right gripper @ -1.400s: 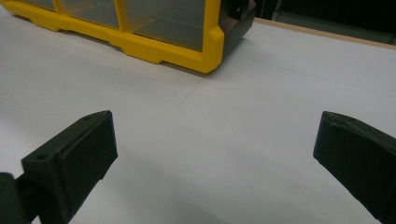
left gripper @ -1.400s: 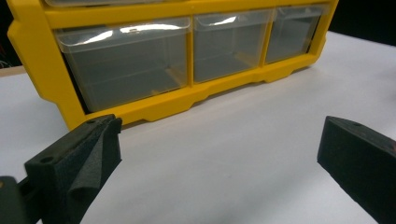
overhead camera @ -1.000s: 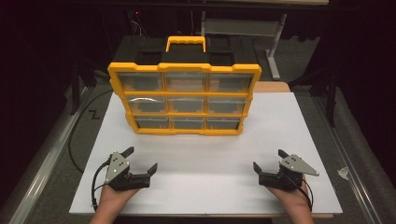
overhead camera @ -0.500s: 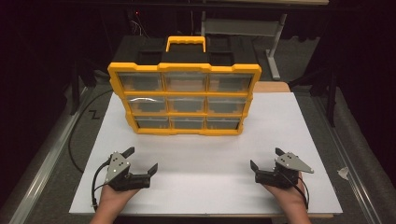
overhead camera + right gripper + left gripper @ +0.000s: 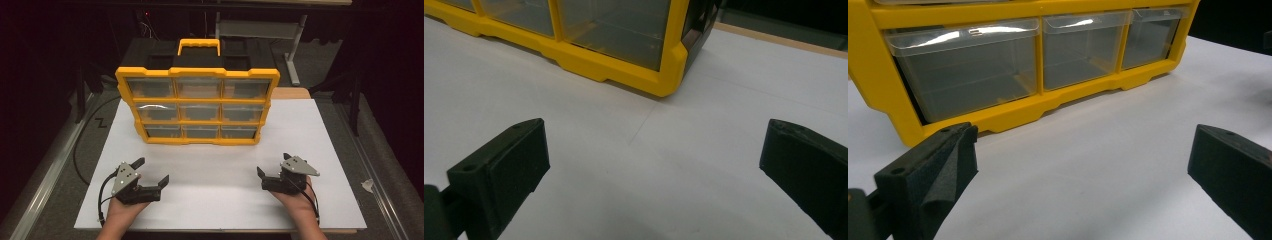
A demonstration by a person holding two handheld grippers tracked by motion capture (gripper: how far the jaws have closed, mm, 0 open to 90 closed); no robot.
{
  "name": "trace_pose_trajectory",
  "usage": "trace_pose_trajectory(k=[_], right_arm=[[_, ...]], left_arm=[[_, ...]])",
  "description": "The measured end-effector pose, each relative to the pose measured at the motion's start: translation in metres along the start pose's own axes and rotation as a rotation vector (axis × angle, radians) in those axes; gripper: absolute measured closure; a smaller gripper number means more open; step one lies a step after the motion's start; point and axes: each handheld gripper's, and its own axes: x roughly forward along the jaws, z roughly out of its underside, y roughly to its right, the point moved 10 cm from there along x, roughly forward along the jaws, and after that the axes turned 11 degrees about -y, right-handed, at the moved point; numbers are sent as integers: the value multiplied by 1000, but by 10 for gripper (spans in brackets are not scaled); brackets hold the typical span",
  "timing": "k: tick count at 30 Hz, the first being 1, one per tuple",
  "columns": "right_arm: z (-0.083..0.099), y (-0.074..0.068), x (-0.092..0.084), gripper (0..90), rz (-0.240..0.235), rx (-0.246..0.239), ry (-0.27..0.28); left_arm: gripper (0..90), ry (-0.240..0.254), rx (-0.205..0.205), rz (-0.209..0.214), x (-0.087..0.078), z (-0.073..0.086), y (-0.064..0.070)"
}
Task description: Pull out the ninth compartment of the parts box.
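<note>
A yellow drawer cabinet [image 5: 198, 106] stands upright toward the far middle of the white worktop [image 5: 325, 145], with a yellow handle [image 5: 199, 46] on its black top. Its front holds nine clear drawers, three rows of three. Bare white surface lies between it and the two tools, with nothing in the way. The left tool [image 5: 152, 171] rests near the front left edge, jaws wide apart and holding nothing; the right tool [image 5: 273, 171] sits at the front right, likewise spread and empty.
</note>
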Motion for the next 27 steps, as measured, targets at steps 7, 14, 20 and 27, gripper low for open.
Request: trace_pose_trajectory(k=[7,14,20,27], right_arm=[[-10,2,17,9,20,2,-8],[-18,9,31,10,21,29,0],[-26,19,46,14,57,35,-7],[-28,18,44,10,72,-1,-9]], left_arm=[[2,10,-6,-3,-2,-1,-2],[2,12,-1,-16,-2,-1,-3],[2,-3,7,-31,-1,1,-4],[1,-8,-1,-53,-2,3,-9]])
